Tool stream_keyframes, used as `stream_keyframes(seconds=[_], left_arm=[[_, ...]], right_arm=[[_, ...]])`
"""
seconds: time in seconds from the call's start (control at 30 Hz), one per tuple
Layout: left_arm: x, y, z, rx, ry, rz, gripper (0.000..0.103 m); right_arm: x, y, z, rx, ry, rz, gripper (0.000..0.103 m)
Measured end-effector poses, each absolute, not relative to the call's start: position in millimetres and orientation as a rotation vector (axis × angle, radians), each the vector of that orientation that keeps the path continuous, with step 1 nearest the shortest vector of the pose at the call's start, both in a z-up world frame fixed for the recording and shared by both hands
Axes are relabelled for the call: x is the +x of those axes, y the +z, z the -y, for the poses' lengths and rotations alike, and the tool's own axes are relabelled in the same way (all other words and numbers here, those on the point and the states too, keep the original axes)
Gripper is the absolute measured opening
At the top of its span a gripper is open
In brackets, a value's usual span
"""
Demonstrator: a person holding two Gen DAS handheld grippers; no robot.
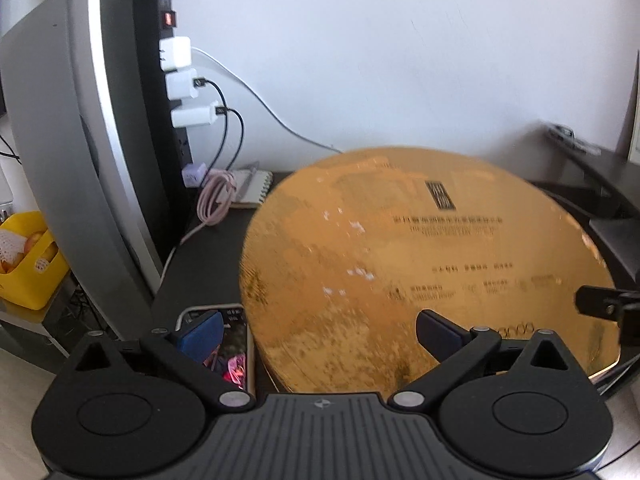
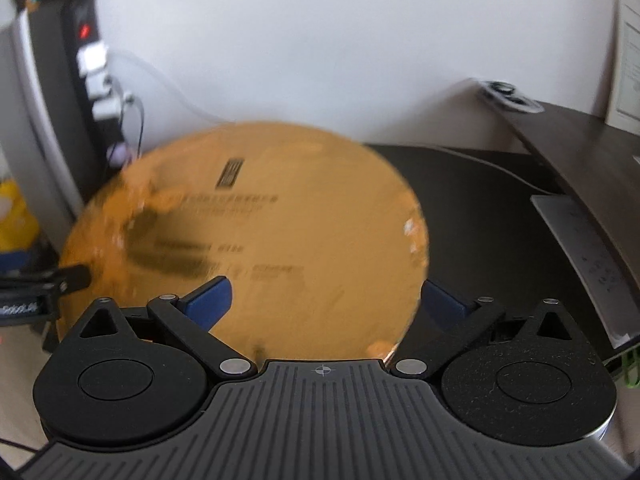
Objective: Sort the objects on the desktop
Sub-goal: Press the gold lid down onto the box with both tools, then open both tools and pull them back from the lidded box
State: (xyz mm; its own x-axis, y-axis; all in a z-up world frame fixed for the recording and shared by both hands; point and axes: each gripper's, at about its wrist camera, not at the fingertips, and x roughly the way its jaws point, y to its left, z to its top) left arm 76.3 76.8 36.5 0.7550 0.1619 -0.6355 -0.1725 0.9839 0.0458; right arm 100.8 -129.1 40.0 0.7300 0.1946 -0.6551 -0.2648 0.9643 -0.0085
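Both our grippers, left gripper [image 1: 320, 332] and right gripper [image 2: 324, 300], have fingers spread wide, holding nothing. The round gold board [image 1: 420, 264] (its print blurred) lies flat on the dark counter [image 2: 480, 216] beneath them, beside a phone [image 1: 236, 344].

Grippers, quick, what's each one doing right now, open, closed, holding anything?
Left gripper: open, holding nothing, above the round gold board.
Right gripper: open wide, holding nothing, over the same board.

Round gold board [image 1: 420, 264], shiny foil-like face worn with white scuffs; dark matt desk [image 2: 480, 216]; yellow plastic basket [image 1: 28, 276]; ribbed matt black gripper housings.
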Motion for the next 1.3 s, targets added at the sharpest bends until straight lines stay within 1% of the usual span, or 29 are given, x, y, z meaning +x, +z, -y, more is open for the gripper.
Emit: stream_keyframes(seconds=[0.27, 0.57, 0.7, 0.8, 0.97, 1.2, 1.3], left_arm=[[84, 27, -75, -0.033, 0.183, -0.761, 0.102], [86, 23, -83, -0.091, 0.163, -0.786, 0.103], [85, 30, -85, -0.083, 0.184, -0.767, 0.102], [88, 38, -88, -0.077, 0.202, -0.731, 0.102], [106, 46, -96, -0.066, 0.235, -0.711, 0.102], [135, 37, -99, -0.079, 0.221, -0.770, 0.102], [141, 32, -102, -0.100, 0.212, -0.785, 0.103]], right_arm=[[106, 30, 121, -0.148, 0.304, -0.750, 0.103], [107, 16, 108, -0.190, 0.335, -0.802, 0.103], [109, 18, 109, -0.181, 0.333, -0.801, 0.103], [112, 26, 112, -0.169, 0.326, -0.758, 0.103], [136, 39, 113, -0.084, 0.334, -0.684, 0.103], [187, 27, 100, -0.067, 0.338, -0.770, 0.103], [197, 24, 99, -0.089, 0.324, -0.774, 0.103]])
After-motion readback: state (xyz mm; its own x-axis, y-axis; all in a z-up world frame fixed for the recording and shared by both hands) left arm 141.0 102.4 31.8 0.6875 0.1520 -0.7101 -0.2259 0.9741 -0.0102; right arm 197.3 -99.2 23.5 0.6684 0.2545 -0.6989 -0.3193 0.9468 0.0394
